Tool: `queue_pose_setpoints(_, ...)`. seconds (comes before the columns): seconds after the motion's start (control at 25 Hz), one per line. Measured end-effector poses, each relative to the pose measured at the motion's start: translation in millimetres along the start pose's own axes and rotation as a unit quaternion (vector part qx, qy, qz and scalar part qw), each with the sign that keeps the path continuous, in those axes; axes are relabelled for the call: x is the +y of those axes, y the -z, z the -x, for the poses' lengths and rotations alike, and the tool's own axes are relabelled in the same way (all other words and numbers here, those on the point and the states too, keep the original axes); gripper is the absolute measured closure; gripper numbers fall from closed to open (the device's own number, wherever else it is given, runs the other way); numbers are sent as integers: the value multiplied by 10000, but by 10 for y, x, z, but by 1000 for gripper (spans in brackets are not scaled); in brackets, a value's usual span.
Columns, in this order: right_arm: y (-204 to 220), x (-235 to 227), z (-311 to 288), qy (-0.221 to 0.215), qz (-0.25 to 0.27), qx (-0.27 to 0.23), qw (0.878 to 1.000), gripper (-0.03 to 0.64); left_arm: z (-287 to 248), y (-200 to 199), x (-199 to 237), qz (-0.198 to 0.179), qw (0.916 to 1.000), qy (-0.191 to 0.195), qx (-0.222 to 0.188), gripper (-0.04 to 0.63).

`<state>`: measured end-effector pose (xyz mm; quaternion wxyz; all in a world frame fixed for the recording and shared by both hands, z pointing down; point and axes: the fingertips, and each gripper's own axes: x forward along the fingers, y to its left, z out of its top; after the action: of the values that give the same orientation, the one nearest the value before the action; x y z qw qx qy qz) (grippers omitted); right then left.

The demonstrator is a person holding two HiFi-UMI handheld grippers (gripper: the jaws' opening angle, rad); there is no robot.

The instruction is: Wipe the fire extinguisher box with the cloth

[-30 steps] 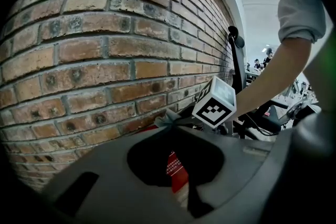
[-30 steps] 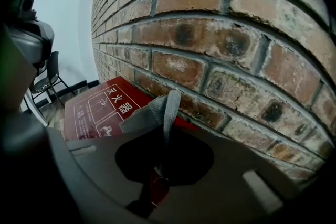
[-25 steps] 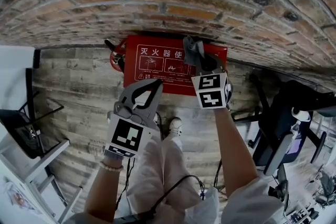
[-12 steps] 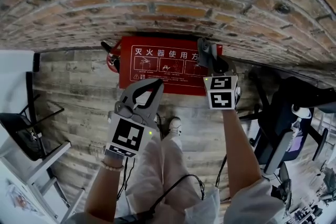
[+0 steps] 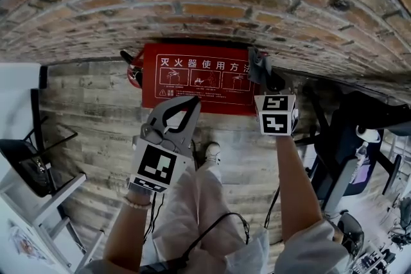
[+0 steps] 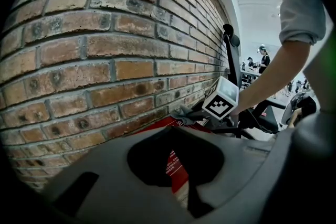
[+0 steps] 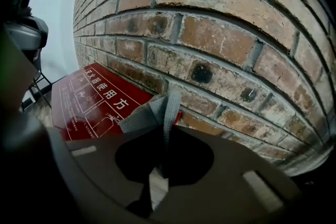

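The red fire extinguisher box [image 5: 196, 77] with white characters stands on the floor against the brick wall. My right gripper [image 5: 262, 72] is shut on a grey cloth [image 5: 255, 62], which it holds at the box's top right corner, close to the bricks. The right gripper view shows the cloth [image 7: 152, 112] bunched between the jaws above the box's lid [image 7: 86, 97]. My left gripper [image 5: 191, 101] hovers in front of the box's near edge, its jaws shut with nothing in them. From the left gripper view, the box [image 6: 173, 164] shows through the jaws, with the right gripper's marker cube [image 6: 220, 100] beyond.
A black extinguisher handle [image 5: 133, 66] sticks out at the box's left end. A white table [image 5: 18, 90] and black chair frame [image 5: 35, 160] stand at the left. Dark equipment [image 5: 356, 138] fills the right. The person's legs and a shoe [image 5: 212, 152] are below the grippers.
My right gripper has slid the cloth rightward along the box's top, from near the middle to the right corner. The left gripper has stayed where it was.
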<state>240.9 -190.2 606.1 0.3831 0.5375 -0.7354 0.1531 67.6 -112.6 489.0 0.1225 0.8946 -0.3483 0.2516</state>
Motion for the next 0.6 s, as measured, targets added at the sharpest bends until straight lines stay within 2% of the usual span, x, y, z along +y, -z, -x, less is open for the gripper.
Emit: queue_pose_setpoints(0.6, -6, -23, 11, 126, -161, 68, 9998, 598, 180, 68, 102, 63, 9999, -140, -53, 598)
